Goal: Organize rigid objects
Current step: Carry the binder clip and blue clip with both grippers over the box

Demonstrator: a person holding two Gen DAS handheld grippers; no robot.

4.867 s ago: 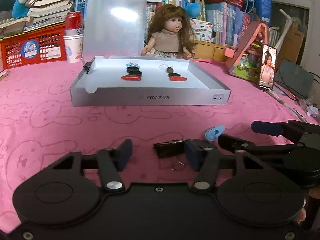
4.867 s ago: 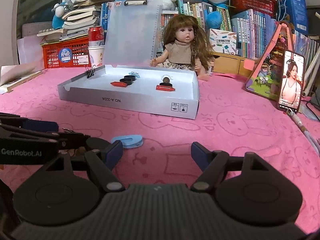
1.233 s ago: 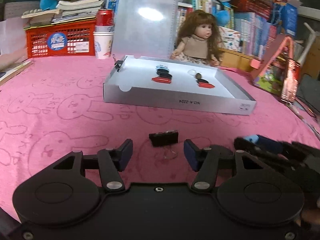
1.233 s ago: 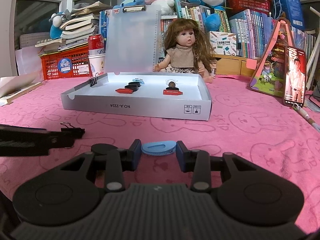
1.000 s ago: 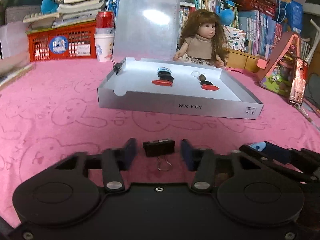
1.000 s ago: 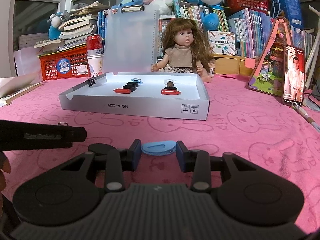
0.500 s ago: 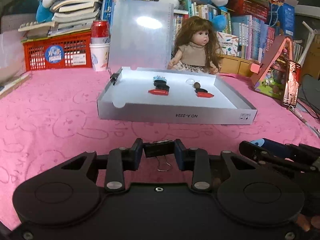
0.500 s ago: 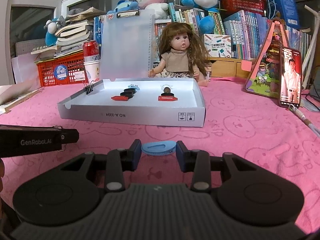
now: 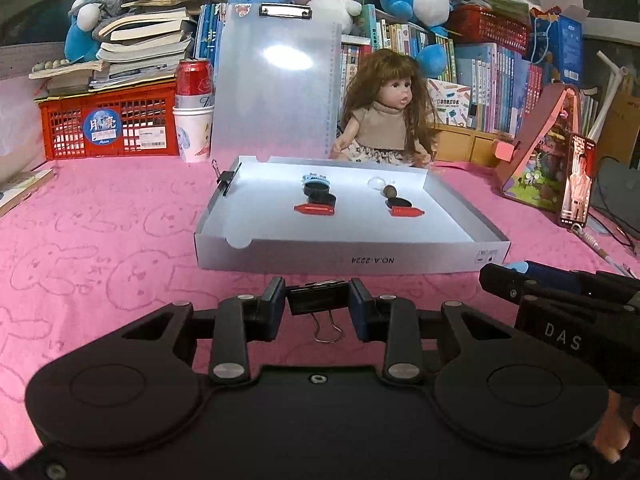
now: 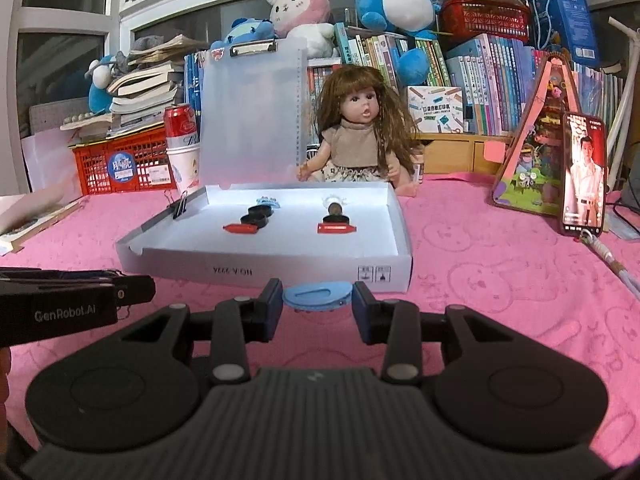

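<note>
My left gripper (image 9: pixel 318 303) is shut on a black binder clip (image 9: pixel 318 302), held above the pink cloth with its wire handles hanging down. My right gripper (image 10: pixel 317 300) is shut on a light blue plastic clip (image 10: pixel 317 295), also held off the cloth. Both are just in front of the white shallow box (image 9: pixel 352 258), which also shows in the right wrist view (image 10: pixel 264 268). The box holds black round pieces (image 9: pixel 317 190), red flat pieces (image 9: pixel 314 209) and another binder clip on its left wall (image 9: pixel 226 178).
A doll (image 9: pixel 390 120) sits behind the box beside an upright translucent clipboard (image 9: pixel 276 80). A red basket (image 9: pixel 108 124), a can on a cup (image 9: pixel 194 108), books and plush toys line the back. A phone (image 10: pixel 583 174) stands at the right. The right gripper's arm (image 9: pixel 560 292) lies at the right.
Both grippers closed on their clips on the cloth about a second ago, then lifted them and moved closer to the box front.
</note>
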